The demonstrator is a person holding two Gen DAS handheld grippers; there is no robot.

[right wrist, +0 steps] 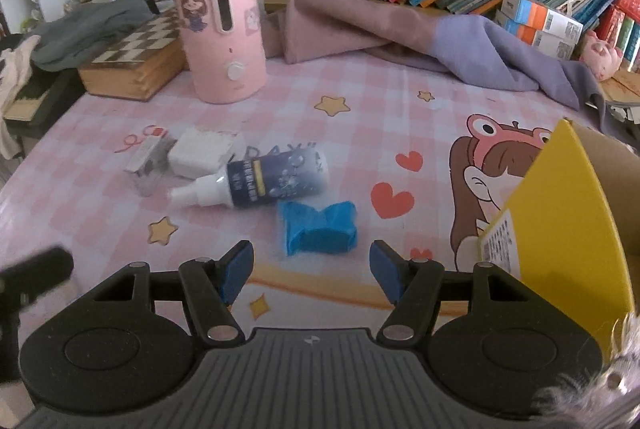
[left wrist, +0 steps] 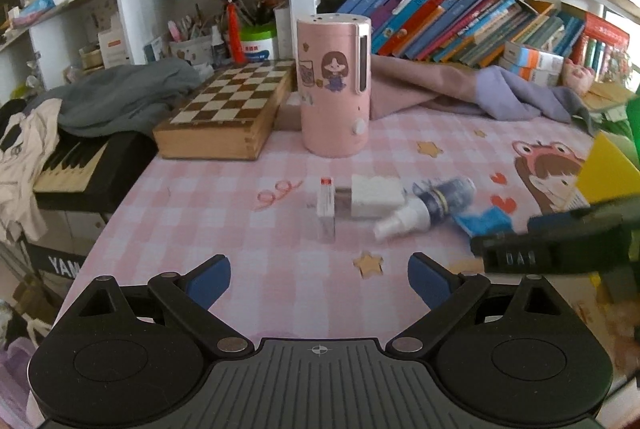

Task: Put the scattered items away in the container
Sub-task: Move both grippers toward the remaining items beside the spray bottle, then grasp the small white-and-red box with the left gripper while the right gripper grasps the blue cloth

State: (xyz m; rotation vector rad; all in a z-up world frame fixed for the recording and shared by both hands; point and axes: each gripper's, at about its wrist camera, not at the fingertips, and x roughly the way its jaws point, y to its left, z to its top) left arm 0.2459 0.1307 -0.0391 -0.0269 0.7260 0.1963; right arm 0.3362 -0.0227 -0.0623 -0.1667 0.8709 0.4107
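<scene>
A: Right gripper gapes empty, just short of the blue packet; left gripper likewise spread.

B: First pick, probably. Close on it, carry right to the yellow box.

Pink checked table bears spray bottle, yellow box.
</scene>
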